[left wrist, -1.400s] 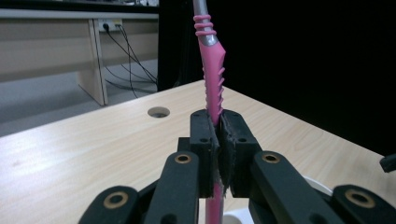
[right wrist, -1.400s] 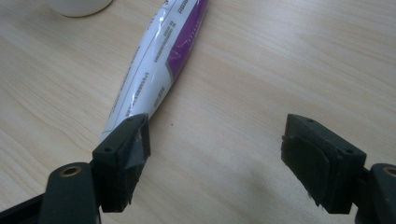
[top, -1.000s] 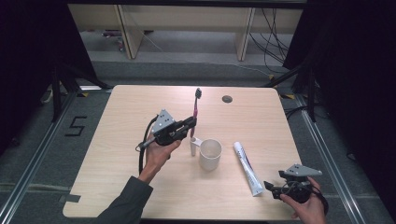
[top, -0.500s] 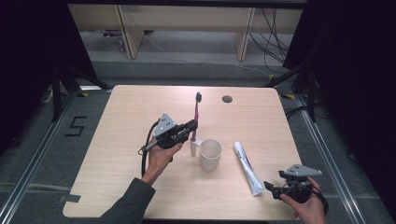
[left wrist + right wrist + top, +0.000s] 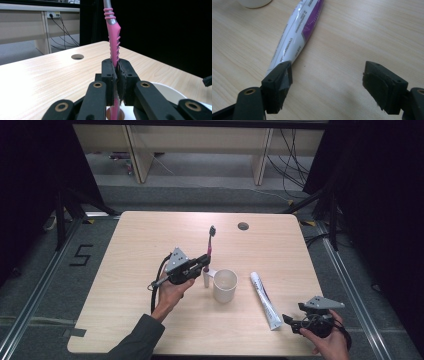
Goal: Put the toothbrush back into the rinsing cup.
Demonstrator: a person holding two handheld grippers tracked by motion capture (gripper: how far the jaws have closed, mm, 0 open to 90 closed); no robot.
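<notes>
Here, one toothbrush [image 5: 210,246], one cup [image 5: 225,285], one toothpaste tube [image 5: 264,300], two grippers

- Left gripper [image 5: 206,261]: black body, grey three-cornered plate on top, black cable trailing beneath.
- Right gripper [image 5: 291,319]: same black build, grey plate.
- Jaws: black linked arms, brass-coloured pivot pins, small screws, worn grey pads.
- Left forearm: dark grey sleeve [image 5: 141,340].

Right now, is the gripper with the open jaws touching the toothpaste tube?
Apart. In the right gripper view, the right gripper has bare table between its open jaws, and the toothpaste tube lies beyond one jaw tip, not pinched.
</notes>
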